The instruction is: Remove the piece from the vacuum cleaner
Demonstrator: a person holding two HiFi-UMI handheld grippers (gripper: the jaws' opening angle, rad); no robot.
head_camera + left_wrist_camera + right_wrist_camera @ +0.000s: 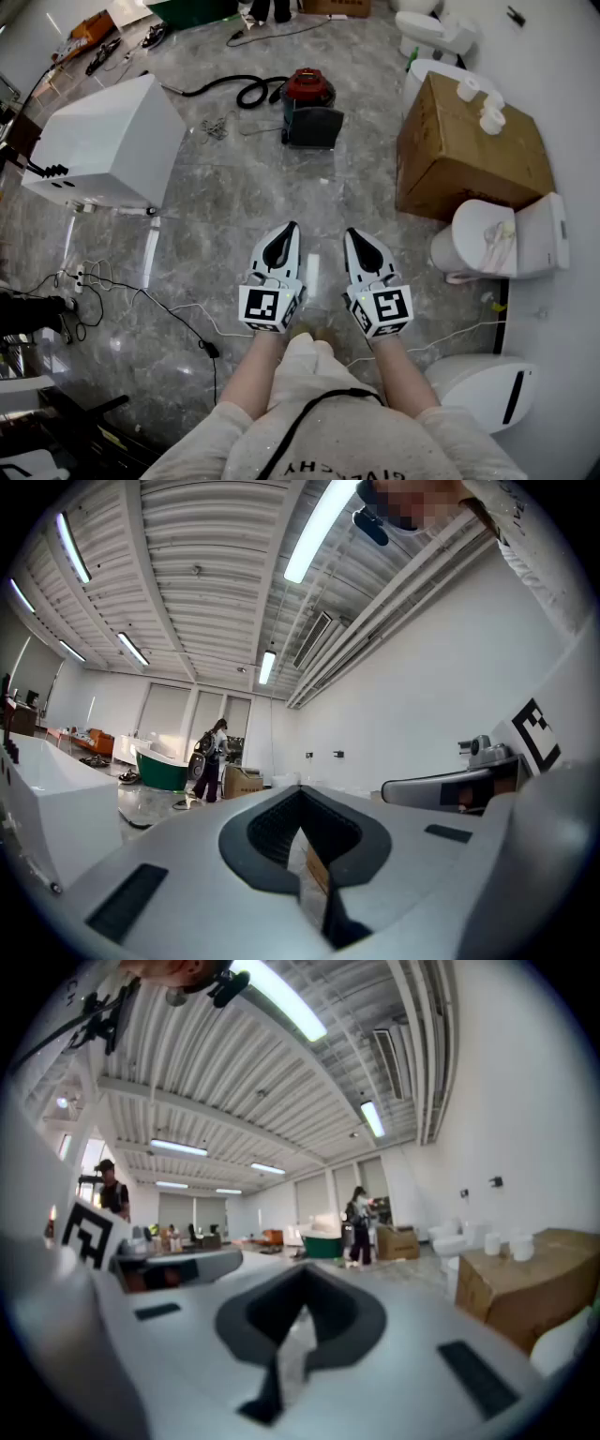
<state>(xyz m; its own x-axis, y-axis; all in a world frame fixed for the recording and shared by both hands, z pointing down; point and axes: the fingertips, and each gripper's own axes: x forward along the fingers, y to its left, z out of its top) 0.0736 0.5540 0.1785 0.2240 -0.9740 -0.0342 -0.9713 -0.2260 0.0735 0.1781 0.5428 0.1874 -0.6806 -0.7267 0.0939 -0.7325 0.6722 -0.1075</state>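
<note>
Left gripper [289,230] and right gripper [352,236] are held level side by side, jaws closed on nothing. The red vacuum cleaner [308,87] is seen well apart, ahead.

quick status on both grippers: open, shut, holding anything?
Left gripper: closed, nothing held.
Right gripper: closed, nothing held.
</note>
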